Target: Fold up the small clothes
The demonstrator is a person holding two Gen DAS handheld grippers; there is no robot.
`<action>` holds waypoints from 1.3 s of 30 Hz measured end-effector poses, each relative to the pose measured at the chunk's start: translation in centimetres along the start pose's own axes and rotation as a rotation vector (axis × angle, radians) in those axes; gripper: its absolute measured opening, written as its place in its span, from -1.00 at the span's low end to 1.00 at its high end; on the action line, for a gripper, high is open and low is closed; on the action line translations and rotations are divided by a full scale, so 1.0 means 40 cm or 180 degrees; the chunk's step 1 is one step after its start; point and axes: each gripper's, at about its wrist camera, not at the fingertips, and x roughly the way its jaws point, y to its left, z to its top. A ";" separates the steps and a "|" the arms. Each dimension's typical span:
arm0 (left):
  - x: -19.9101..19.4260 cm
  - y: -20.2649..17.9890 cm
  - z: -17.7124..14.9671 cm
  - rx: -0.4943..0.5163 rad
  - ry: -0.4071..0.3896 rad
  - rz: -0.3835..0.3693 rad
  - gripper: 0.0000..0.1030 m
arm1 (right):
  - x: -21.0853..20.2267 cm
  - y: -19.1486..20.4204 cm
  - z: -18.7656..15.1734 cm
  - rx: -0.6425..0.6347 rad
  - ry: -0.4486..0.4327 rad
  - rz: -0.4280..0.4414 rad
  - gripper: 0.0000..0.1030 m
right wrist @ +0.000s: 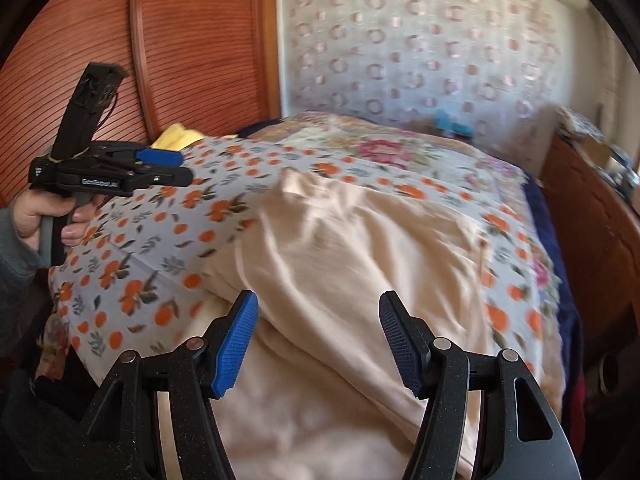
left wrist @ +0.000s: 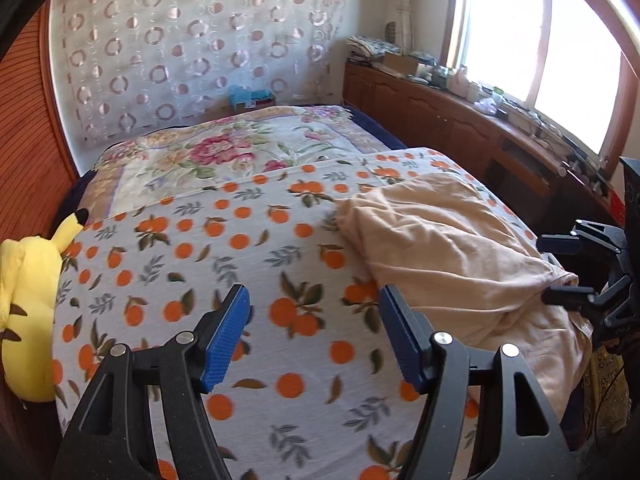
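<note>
A peach-coloured garment (left wrist: 460, 248) lies rumpled on the right part of the bed, over an orange-print blanket (left wrist: 224, 248). My left gripper (left wrist: 314, 300) hovers open above the bare blanket, left of the garment, with nothing between its blue pads. In the right wrist view a hand holds that left gripper (right wrist: 172, 168) out at the left, apart from the cloth. My right gripper (right wrist: 318, 308) stands open just over the near part of the garment (right wrist: 352, 248), not pinching it. It also shows at the right edge of the left wrist view as the right gripper (left wrist: 550, 270), beside the garment's corner.
A yellow plush toy (left wrist: 28, 300) sits at the blanket's left edge. A floral quilt (left wrist: 240, 148) covers the far half of the bed. A wooden cabinet (left wrist: 440, 116) with clutter runs under the window on the right. Ribbed wooden panels (right wrist: 180, 40) stand on the left.
</note>
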 end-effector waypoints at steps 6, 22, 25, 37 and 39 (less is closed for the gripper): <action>-0.006 0.058 -0.012 -0.0076 -0.0049 0.0005 0.32 | 0.156 0.069 0.084 -0.0273 0.0319 0.0260 0.26; 0.015 0.065 0.026 0.0034 -0.0142 -0.0027 0.32 | 0.309 0.055 0.137 -0.0516 0.0697 0.0423 -0.89; 0.029 0.060 0.033 0.0047 -0.0122 -0.0066 0.32 | 0.249 -0.003 0.165 -0.0384 0.0491 0.0389 -0.91; 0.161 -0.030 0.073 0.0163 0.0144 -0.0314 0.32 | 0.240 -0.366 0.210 0.0292 0.0330 -0.0573 -0.91; 0.192 -0.057 0.084 0.0212 0.0203 -0.0346 0.32 | 0.275 -0.398 0.191 0.0399 0.0451 -0.0797 -0.83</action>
